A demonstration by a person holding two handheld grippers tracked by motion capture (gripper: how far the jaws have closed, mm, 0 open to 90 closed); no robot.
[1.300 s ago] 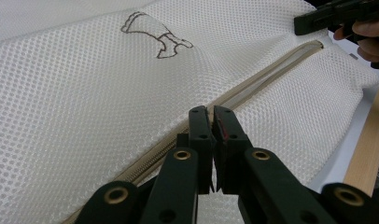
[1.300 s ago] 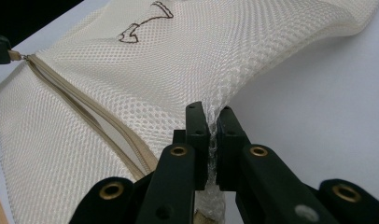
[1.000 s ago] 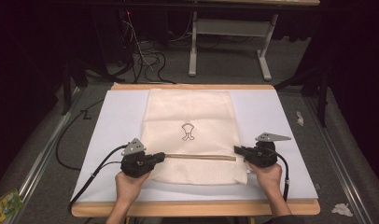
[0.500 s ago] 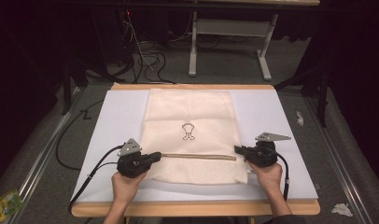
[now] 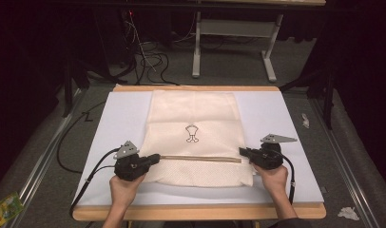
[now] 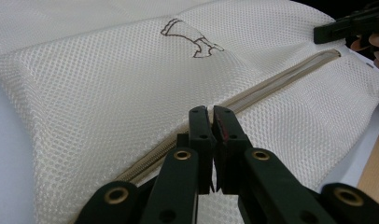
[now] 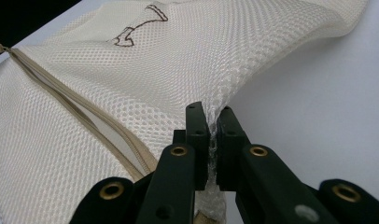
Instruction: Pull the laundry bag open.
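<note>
Cream mesh zip bag [image 5: 196, 133] stretched between two grippers, mid-counter.
Left gripper [image 5: 152, 159] jaws clamp its zipper [image 6: 271, 84] end, right gripper [image 5: 244, 153] jaws pinch the mesh edge; bare white counter [image 5: 286, 114] flanks both sides.

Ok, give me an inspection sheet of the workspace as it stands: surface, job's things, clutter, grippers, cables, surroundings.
Surface: white sheet on a wooden table.
Job's things: cream mesh bag lying flat, with a small dark emblem; its zipper runs across between the two grippers.
Clutter: nothing seen on the sheet.
Grippers: left hand-held gripper shut at the zipper's left end, what it pinches hidden; right hand-held gripper shut on the bag's mesh at the right edge.
Cables: one black cable trails from the left gripper, one from the right; a tangle on the floor beyond.
Surroundings: grey floor, crumpled paper scraps on the right, table frame behind.
</note>
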